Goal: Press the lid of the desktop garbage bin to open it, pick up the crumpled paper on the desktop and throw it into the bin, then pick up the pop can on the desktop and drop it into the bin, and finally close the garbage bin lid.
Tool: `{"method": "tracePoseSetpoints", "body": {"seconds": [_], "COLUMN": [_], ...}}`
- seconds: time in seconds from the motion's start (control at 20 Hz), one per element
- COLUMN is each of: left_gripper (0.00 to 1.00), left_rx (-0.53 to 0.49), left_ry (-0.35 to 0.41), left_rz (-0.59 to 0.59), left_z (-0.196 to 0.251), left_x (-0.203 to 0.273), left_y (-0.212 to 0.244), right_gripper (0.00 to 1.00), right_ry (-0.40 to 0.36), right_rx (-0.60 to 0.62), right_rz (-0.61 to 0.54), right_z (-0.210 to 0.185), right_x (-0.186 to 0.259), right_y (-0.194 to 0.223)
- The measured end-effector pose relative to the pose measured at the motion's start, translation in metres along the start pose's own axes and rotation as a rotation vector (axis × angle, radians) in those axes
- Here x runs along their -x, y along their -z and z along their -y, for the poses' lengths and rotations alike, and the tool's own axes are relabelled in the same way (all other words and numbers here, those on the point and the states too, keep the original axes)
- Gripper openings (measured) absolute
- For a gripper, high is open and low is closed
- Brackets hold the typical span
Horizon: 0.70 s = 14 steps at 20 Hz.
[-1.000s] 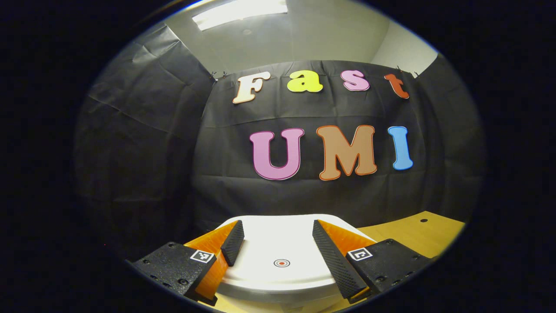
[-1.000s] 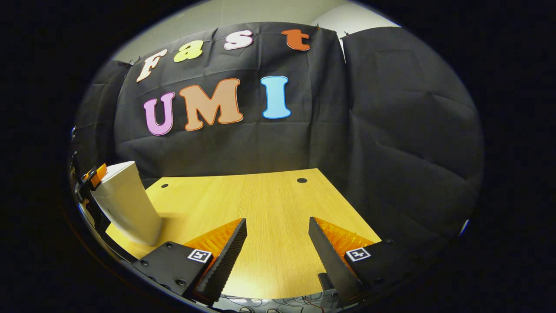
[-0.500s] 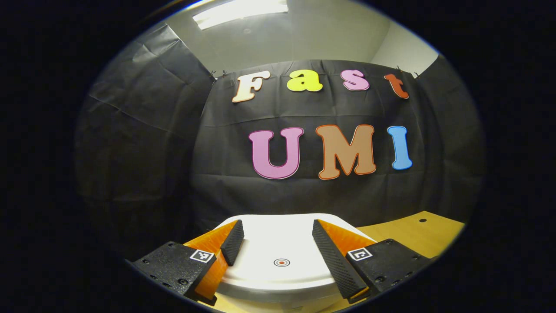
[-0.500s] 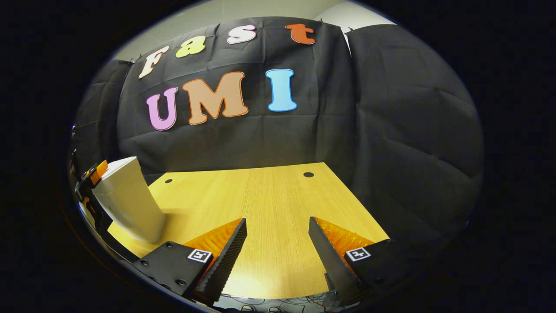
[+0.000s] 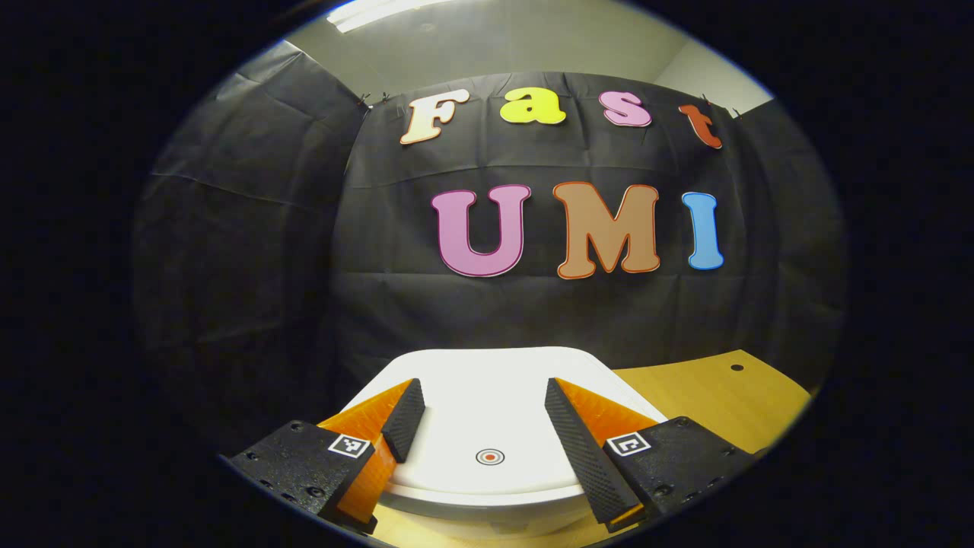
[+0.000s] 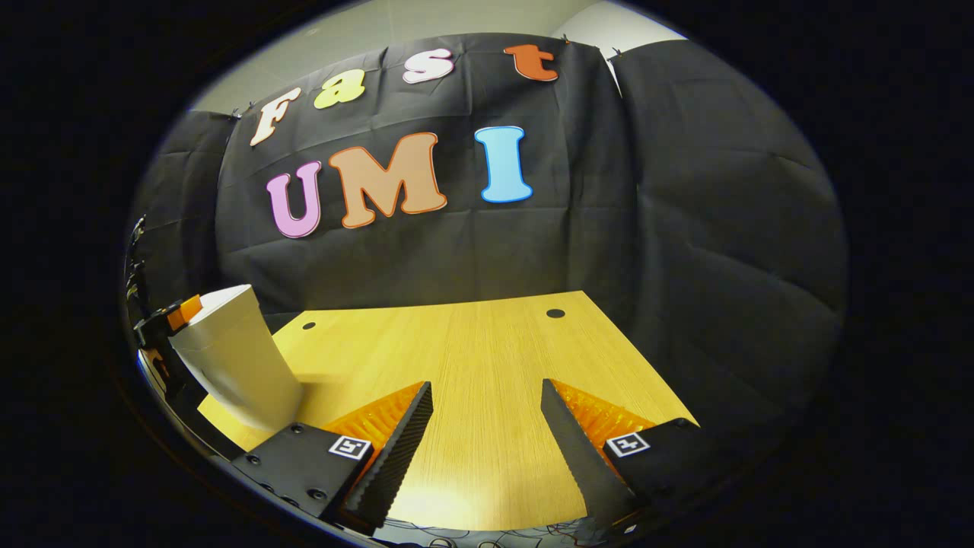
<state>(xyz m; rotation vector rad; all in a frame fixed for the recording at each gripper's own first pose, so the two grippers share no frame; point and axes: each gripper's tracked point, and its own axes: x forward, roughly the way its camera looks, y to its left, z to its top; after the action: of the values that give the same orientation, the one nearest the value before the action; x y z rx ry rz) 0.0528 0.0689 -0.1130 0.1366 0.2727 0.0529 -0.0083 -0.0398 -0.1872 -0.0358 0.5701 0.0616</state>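
Left gripper (image 5: pixel 478 411), jaws spread and empty, poised directly over the closed white bin lid (image 5: pixel 487 426), its press mark (image 5: pixel 490 457) between the fingers, seemingly for pressing; right gripper (image 6: pixel 483 415), likewise spread and empty, over bare desktop (image 6: pixel 472 350), bin (image 6: pixel 232 358) to its left.

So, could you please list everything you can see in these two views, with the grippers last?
Garbage bin: one, white, standing at the left side of the table in the right gripper view.
Bin lid: one, white, closed, directly under the left gripper.
Round mark: one, red and white, on the lid between the left gripper's fingers.
Table: one, light wood, with two small dark holes near its far edge.
Ceiling light: one, white, at the top of the left gripper view.
Left gripper: one, open, over the lid.
Right gripper: one, open, above bare table.
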Motion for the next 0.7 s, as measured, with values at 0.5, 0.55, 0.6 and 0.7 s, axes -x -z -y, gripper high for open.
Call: {"method": "tracePoseSetpoints", "body": {"seconds": [0.5, 0.55, 0.6, 0.7], "left_gripper": [0.93, 0.93, 0.92, 0.90], "left_rx": [0.054, 0.055, 0.055, 0.049], "left_ry": [-0.120, -0.145, -0.143, -0.138], "left_rz": [0.067, 0.091, 0.113, 0.131], "left_z": [-0.021, -0.028, -0.029, -0.025], "left_x": [0.006, 0.012, 0.018, 0.029], "left_y": [-0.028, -0.040, -0.051, -0.067], "right_gripper": [0.96, 0.95, 0.96, 0.96], "right_ry": [-0.026, -0.031, -0.041, -0.060], "right_rx": [0.001, 0.001, 0.001, 0.006], "right_rz": [0.032, 0.035, 0.038, 0.048], "right_z": [0.006, 0.005, 0.002, -0.004], "right_x": [0.016, 0.017, 0.018, 0.019], "right_y": [-0.009, -0.010, -0.012, -0.017]}}
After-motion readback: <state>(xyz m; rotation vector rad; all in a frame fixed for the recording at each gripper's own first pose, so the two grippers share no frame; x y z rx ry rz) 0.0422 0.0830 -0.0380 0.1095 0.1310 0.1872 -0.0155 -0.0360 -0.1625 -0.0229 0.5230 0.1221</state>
